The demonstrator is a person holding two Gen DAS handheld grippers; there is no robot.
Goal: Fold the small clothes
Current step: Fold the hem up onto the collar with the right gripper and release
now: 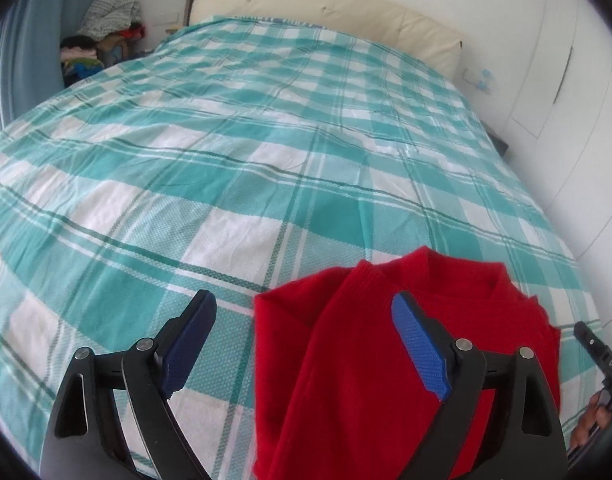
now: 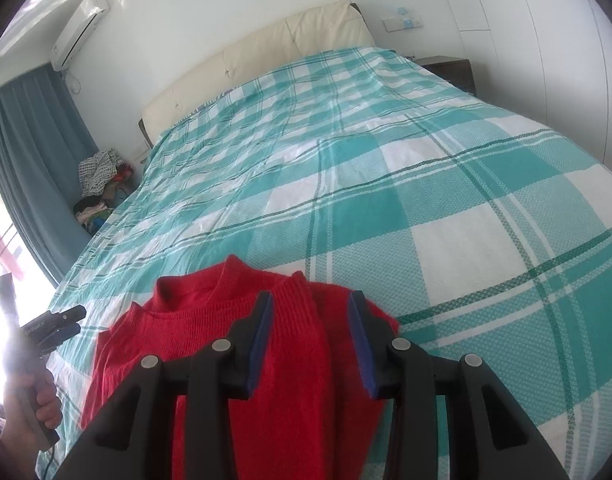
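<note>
A small red knit sweater (image 1: 345, 360) lies on the checked bedspread at the near edge of the bed, collar away from me, with a sleeve folded in over its body. My left gripper (image 1: 306, 320) is open and empty, hovering over the sweater's left edge. In the right wrist view the sweater (image 2: 298, 360) lies under my right gripper (image 2: 309, 312), which is open, its blue pads astride the folded sleeve without clamping it. The left gripper (image 2: 62, 320) shows at the left edge of that view, held by a hand.
The teal and white checked bedspread (image 1: 266, 140) covers the whole bed up to a cream headboard (image 1: 325, 12). A pile of clothes (image 1: 102, 40) sits by the blue curtain at the far left. White wardrobe doors (image 1: 565, 80) run along the right side.
</note>
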